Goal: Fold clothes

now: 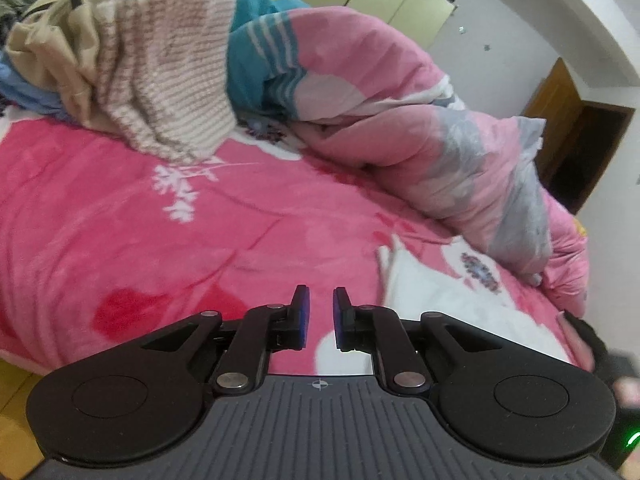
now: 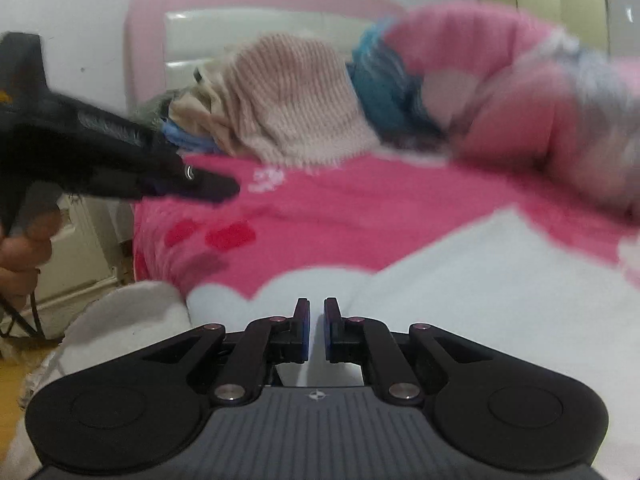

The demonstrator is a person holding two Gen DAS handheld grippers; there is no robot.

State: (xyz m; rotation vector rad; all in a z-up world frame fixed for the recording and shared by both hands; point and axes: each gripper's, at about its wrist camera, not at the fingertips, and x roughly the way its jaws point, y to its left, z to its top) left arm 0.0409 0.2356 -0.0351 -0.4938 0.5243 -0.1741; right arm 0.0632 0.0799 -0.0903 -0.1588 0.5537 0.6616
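Note:
A white garment (image 1: 460, 300) lies on the pink bed cover at the right; in the right wrist view it (image 2: 480, 280) spreads just ahead of me. A pile of clothes topped by a beige knit sweater (image 1: 168, 72) sits at the far left of the bed, also in the right wrist view (image 2: 296, 96). My left gripper (image 1: 321, 308) hovers over the pink cover, jaws slightly apart and empty; it shows from the side in the right wrist view (image 2: 216, 188). My right gripper (image 2: 316, 320) is over the white garment's near edge, jaws slightly apart, holding nothing.
A rolled pink, grey and teal quilt (image 1: 420, 128) lies along the far right of the bed. The pink bed cover (image 1: 120, 220) fills the middle. A pink headboard (image 2: 240, 4) stands behind. A wooden door (image 1: 576, 152) is at the right. The bed's left edge drops to the floor (image 2: 100, 264).

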